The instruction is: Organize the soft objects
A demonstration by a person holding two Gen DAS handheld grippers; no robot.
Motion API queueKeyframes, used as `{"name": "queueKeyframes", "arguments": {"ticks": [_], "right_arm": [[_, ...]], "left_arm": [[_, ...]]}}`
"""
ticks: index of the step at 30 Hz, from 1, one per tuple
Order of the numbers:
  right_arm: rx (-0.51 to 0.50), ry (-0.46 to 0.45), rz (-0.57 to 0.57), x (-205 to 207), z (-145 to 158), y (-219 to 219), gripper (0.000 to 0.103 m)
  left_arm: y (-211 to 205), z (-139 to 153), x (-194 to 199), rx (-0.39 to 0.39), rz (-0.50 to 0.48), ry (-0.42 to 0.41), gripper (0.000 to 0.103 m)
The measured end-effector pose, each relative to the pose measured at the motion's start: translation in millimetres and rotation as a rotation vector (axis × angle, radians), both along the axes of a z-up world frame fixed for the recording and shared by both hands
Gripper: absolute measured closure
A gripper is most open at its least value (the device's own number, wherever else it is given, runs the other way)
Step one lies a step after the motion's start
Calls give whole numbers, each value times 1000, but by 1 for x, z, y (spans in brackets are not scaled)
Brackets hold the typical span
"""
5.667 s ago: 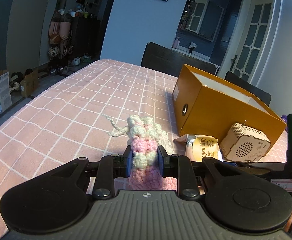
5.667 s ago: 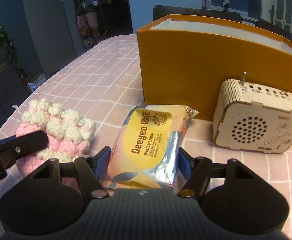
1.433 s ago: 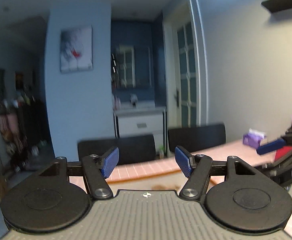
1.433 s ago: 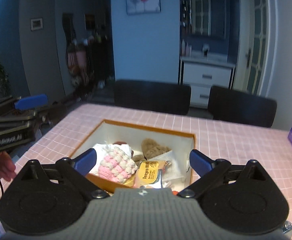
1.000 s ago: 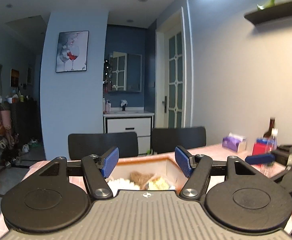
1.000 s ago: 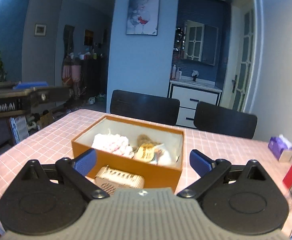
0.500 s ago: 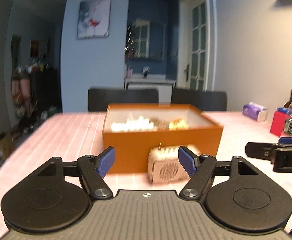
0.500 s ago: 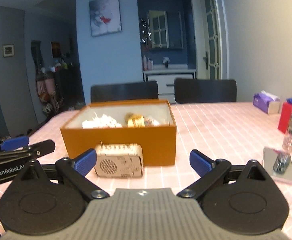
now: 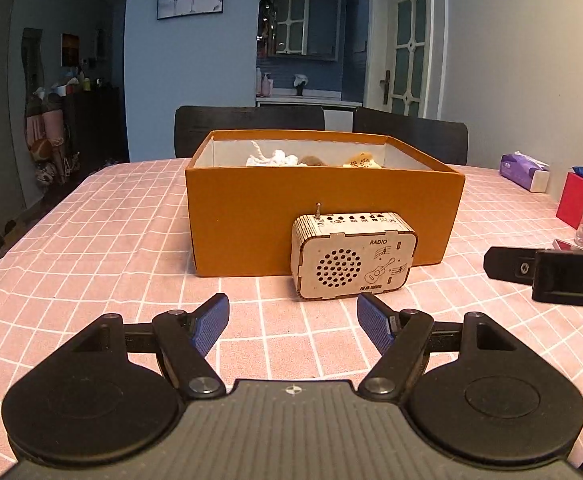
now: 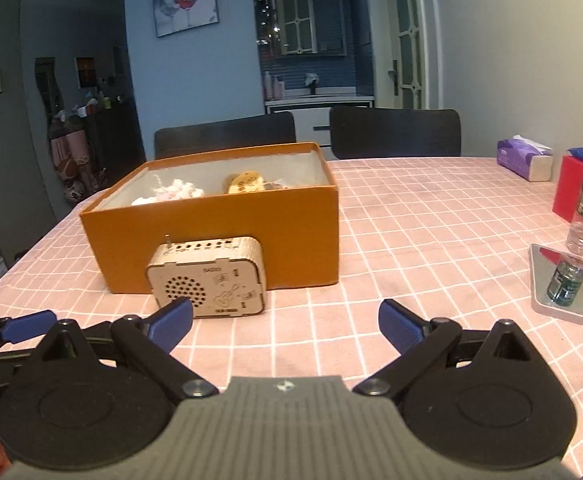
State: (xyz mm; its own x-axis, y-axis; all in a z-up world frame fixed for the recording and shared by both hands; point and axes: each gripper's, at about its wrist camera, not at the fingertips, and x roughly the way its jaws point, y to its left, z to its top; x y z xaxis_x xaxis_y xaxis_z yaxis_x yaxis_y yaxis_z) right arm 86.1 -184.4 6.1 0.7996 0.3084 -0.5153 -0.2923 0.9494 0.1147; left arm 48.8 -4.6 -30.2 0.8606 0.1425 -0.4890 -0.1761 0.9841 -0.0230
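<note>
With both the left tongs [image 9: 292, 325] and right tongs [image 10: 285, 324] spread wide and empty, the light, squashy crocheted pink-and-white pouch [image 10: 171, 193], best pinched mid-body, is seen inside the orange cardboard box [image 9: 323, 216] mid-worktop.

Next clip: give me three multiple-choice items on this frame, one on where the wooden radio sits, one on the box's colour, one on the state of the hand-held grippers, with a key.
1. Where is the wooden radio?
A. Inside the box
B. On the tablecloth against the box's near wall
C. On a chair

2. What colour is the box?
A. Orange
B. Green
C. White

3. How is the left hand-held gripper?
A. Shut on the radio
B. Shut on a packet
C. Open, holding nothing

Key: 1 B, it stands in front of the box wall; 2 A, its outer walls are orange; 3 C, the blue pads stand wide apart over bare cloth, like the right hand-held gripper.
</note>
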Motion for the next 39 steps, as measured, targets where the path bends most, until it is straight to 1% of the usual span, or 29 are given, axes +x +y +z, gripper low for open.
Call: {"name": "queueKeyframes", "arguments": {"ticks": [3, 9, 16, 24, 28, 32, 39], "right_arm": [[-13, 18, 12, 3, -4, 1, 6], [-49, 14, 10, 5, -9, 4, 6], [-43, 35, 6, 9, -12, 3, 6], [-46, 46, 3, 11, -16, 2, 6], [-44, 53, 7, 12, -16, 2, 6], [-42, 65, 12, 13, -17, 3, 6], [-51, 55, 16, 12, -15, 5, 6]], "left_arm": [[-2, 2, 4, 0, 3, 6, 17], [-5, 2, 8, 17, 5, 16, 17], [-8, 1, 7, 26, 0, 30, 17], [-6, -1, 10, -5, 2, 52, 17], [-7, -1, 10, 6, 8, 56, 17], [-6, -1, 10, 0, 13, 60, 17], [-5, 0, 8, 3, 15, 54, 17]]}}
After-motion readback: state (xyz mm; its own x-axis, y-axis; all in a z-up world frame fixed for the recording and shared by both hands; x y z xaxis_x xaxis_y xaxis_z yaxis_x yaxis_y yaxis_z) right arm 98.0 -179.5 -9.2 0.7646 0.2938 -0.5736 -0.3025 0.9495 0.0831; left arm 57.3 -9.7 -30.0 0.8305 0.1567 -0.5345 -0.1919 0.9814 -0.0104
